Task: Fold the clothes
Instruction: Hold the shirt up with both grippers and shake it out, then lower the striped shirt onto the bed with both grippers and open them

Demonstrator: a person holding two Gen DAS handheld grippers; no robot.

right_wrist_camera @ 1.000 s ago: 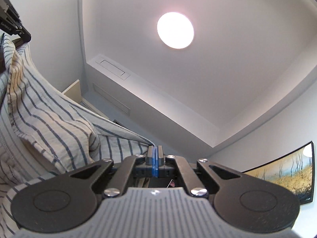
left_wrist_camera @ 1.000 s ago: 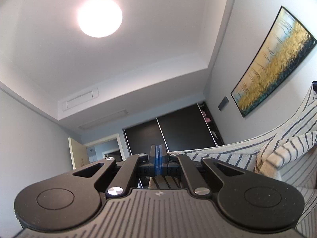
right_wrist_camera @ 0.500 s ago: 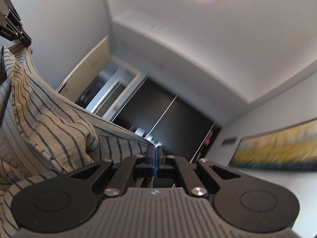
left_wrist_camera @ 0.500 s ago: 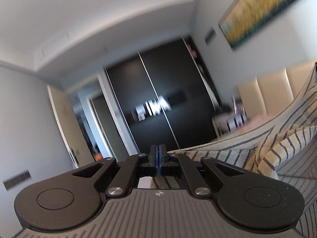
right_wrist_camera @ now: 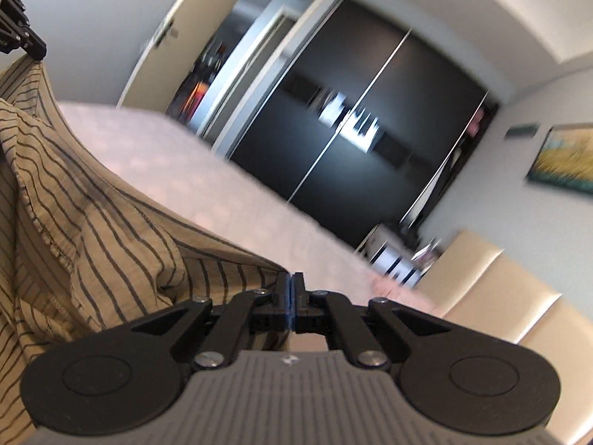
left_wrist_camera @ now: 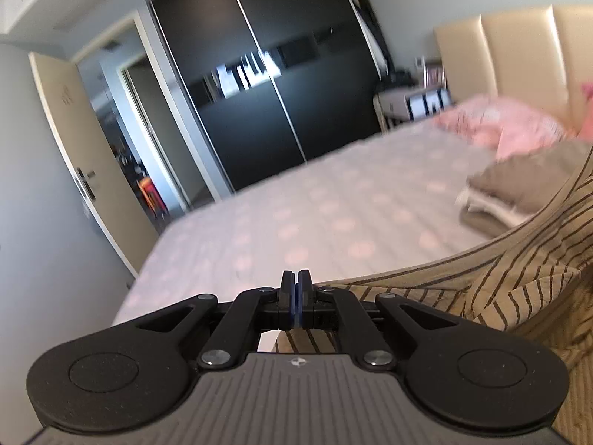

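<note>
Striped shirt [left_wrist_camera: 519, 293] hangs in the air between both claws, above the near edge of the bed [left_wrist_camera: 333, 215]. Left claw [left_wrist_camera: 295, 298] is clamped fully closed, with a fabric edge leading in at its 3 o'clock side; right claw [right_wrist_camera: 292, 298] is closed just as tight, cloth gathering in from its 9 o'clock. Each seems to pinch a corner or edge, though the exact bite is hidden behind the closed tips. To lay this well, I'd keep the span between the claws taut and level, let the hem meet the bed first, then draw the shirt flat with no slack bunching in the middle. Further out at 2 o'clock in the left view, folded clothes [left_wrist_camera: 511, 193] sit on the bed. Beyond, a dark wardrobe [left_wrist_camera: 278, 85]. No brand or writing is readable; motion blur smears everything.
</note>
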